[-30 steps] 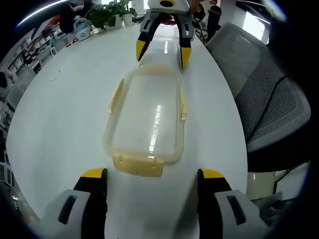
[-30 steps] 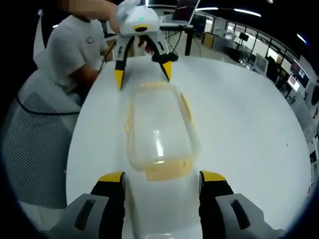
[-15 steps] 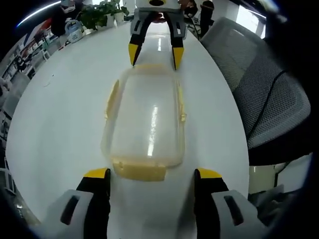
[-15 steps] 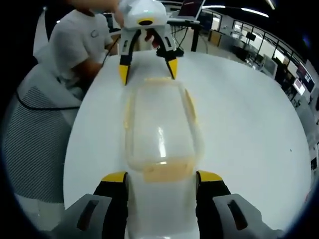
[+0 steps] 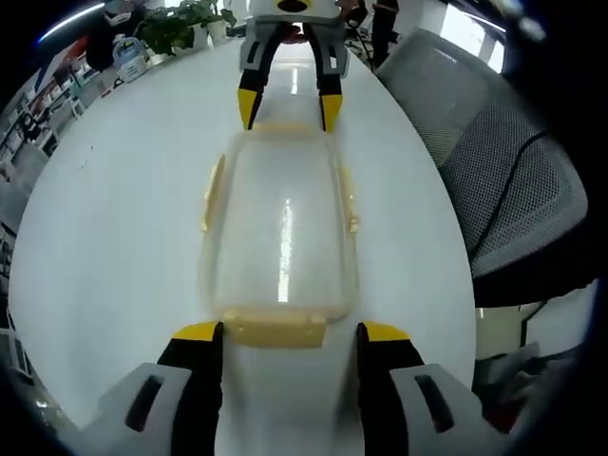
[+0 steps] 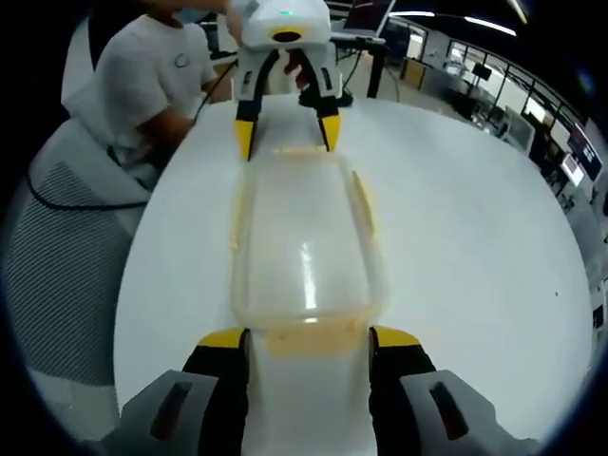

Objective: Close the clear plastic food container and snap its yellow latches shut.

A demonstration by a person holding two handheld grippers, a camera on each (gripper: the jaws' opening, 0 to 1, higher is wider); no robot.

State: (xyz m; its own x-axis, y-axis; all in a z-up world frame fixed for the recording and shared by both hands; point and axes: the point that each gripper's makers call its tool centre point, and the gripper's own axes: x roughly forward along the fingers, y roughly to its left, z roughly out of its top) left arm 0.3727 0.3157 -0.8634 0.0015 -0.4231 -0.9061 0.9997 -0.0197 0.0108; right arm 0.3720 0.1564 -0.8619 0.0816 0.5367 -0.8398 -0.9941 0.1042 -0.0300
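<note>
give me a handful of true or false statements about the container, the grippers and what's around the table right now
1. The clear container lies on a white table. True.
2. Both hand-held grippers are clamped shut on the lid. False: the left hand-held gripper and the right hand-held gripper are open, one at each short end of the container.
3. The container has yellow latches along its long sides. True.
4. A red mug stands beside the container. False: the table around it is bare.
5. A grey mesh chair stands by the table edge. True.
6. The container's lid lies apart on the table. False: the lid sits on top of the container.
</note>
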